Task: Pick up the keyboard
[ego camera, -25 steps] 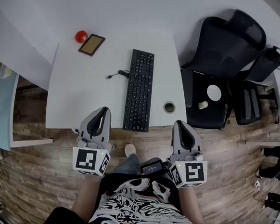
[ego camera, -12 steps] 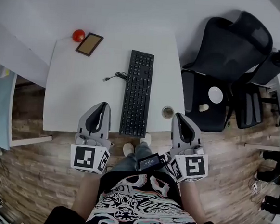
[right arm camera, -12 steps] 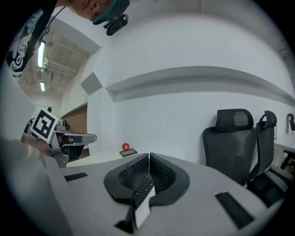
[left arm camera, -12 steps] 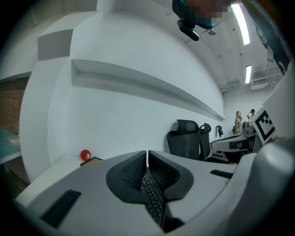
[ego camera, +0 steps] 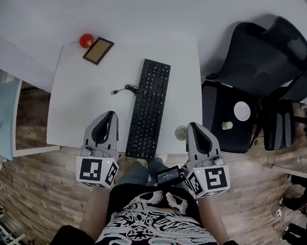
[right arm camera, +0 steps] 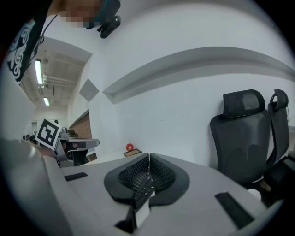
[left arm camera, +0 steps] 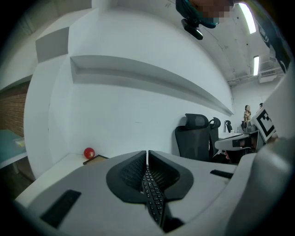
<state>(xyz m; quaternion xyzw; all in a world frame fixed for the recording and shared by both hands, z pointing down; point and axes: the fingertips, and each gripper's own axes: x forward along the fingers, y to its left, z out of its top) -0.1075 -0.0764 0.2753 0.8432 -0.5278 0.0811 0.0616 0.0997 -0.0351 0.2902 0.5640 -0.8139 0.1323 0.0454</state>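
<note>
Our left tongs [ego camera: 109, 115] and right tongs [ego camera: 192, 126] are pressed together with nothing between them. The black keyboard [ego camera: 149, 109] lies flat on the white surface [ego camera: 86, 98], untouched. The left tongs are at its eight o'clock, the right at four.

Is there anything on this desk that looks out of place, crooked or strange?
Yes. The keyboard lies lengthwise, with one short end at the front edge of the desk, and it seems to hang slightly over that edge. Its cable lies loose on the desk, plugged into nothing. Nothing looks spilled or broken.
</note>
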